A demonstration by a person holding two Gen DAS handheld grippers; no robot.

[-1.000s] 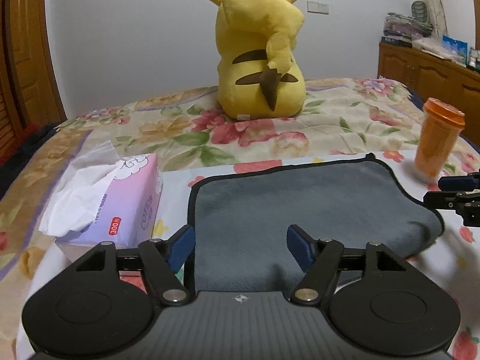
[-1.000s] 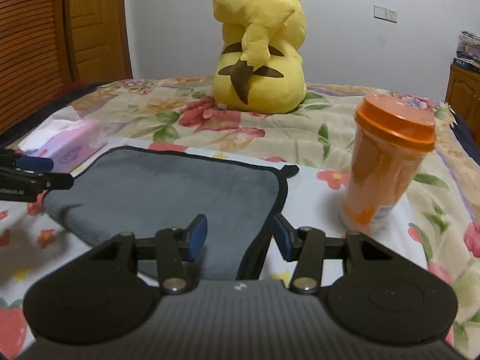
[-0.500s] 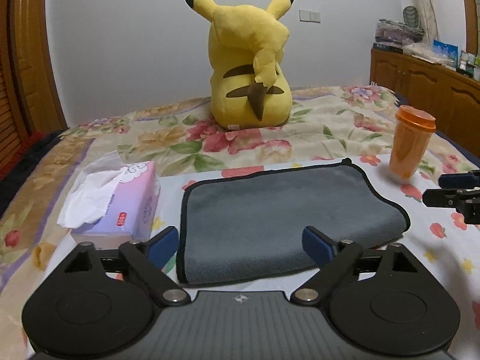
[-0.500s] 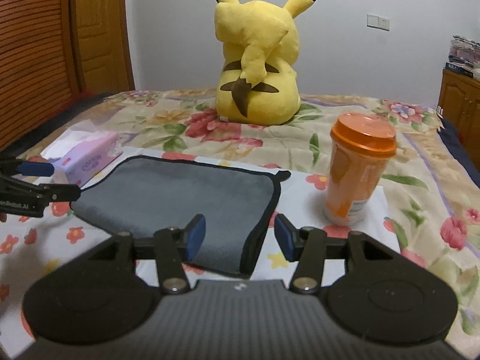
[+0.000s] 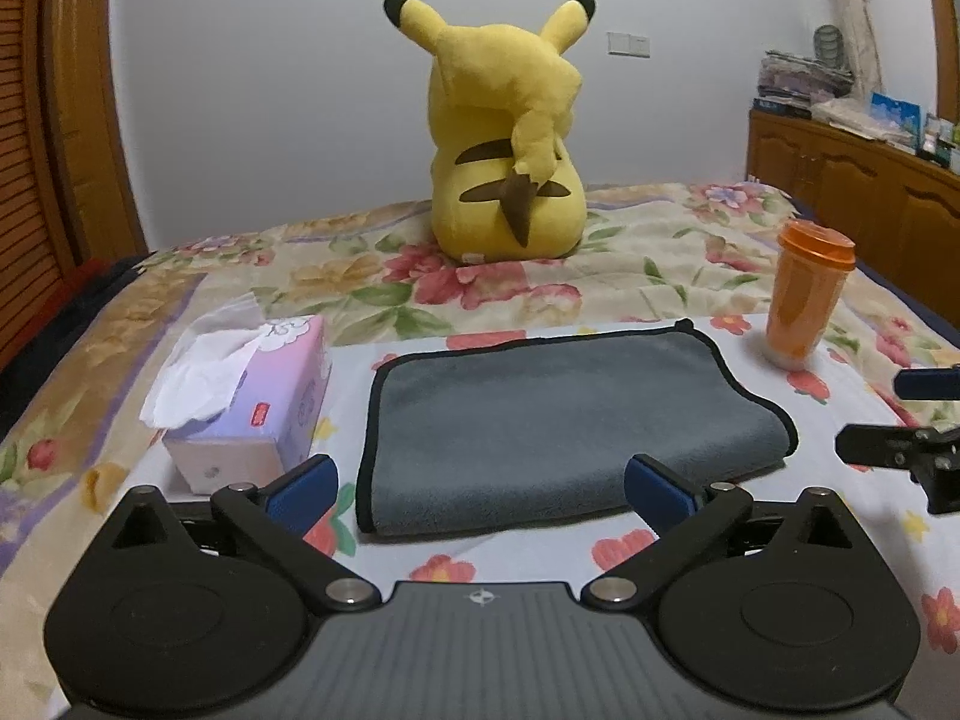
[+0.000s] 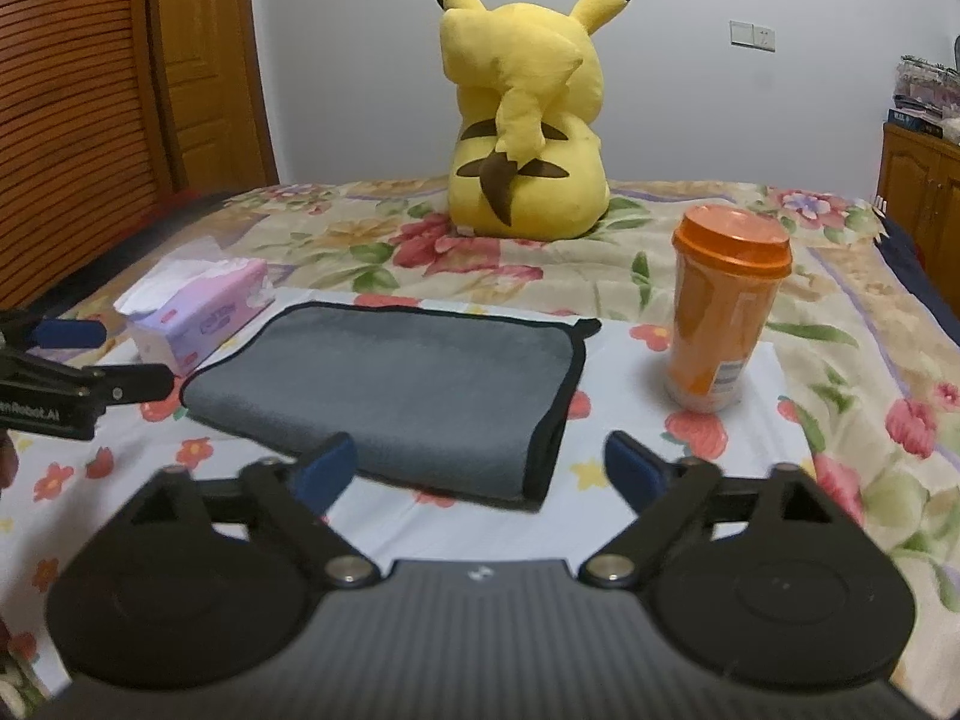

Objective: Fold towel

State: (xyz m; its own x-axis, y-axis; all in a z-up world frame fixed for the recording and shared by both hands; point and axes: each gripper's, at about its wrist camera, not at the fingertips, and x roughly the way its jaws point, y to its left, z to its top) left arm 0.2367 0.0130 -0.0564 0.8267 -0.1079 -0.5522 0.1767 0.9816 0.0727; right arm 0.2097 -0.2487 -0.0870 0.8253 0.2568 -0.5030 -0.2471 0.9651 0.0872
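The grey towel lies folded flat on the flowered bed cover, in the middle of both views, and its black-trimmed edge runs around the left and far sides in the left wrist view. The left gripper is held above the cover just in front of the near edge of the towel; its two blue fingertips are spread wide and nothing is between them. The right gripper is also spread wide and empty, near the towel's near right corner at 12 o'clock. From the left gripper the pink tissue box stands at 10 o'clock, just beside the towel but apart from it. The orange cup stands upright at 1 o'clock from the right gripper, apart from the towel. The yellow plush toy sits at 12 o'clock, far behind the towel, with its back to the cameras.
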